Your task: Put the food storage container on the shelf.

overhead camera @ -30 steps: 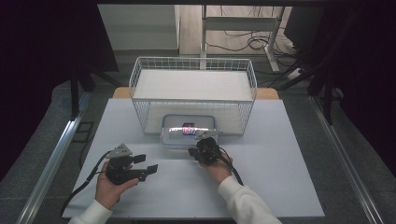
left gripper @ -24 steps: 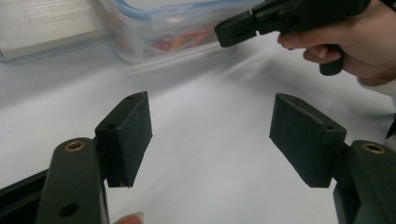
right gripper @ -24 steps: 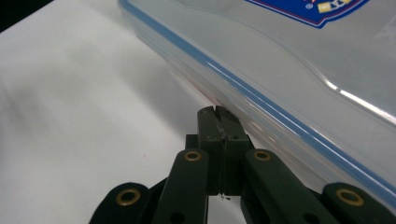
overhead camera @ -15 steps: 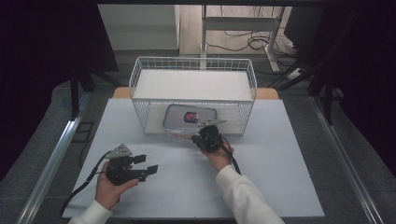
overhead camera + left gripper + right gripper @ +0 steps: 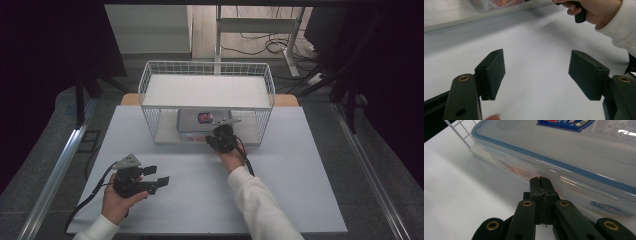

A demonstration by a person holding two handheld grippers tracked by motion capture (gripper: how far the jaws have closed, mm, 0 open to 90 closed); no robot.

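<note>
- Since half a second ago the clear lidded box (image 5: 204, 121) sits deeper inside the wire basket (image 5: 150, 80), and the right gripper (image 5: 221, 138) has followed it to the basket's open front.
- In the right gripper view its jaws are pressed together on nothing, tips at the box's (image 5: 564, 152) near side wall, just under the blue-edged lid; whether they touch it cannot be told.
- Right arm reaches forward, white sleeve (image 5: 255, 200) stretched toward the basket.
- Left gripper (image 5: 147, 181) rests low on the worktop (image 5: 300, 165), well apart from the basket, jaws spread wide over bare surface.
- One box, one basket, two grippers.
</note>
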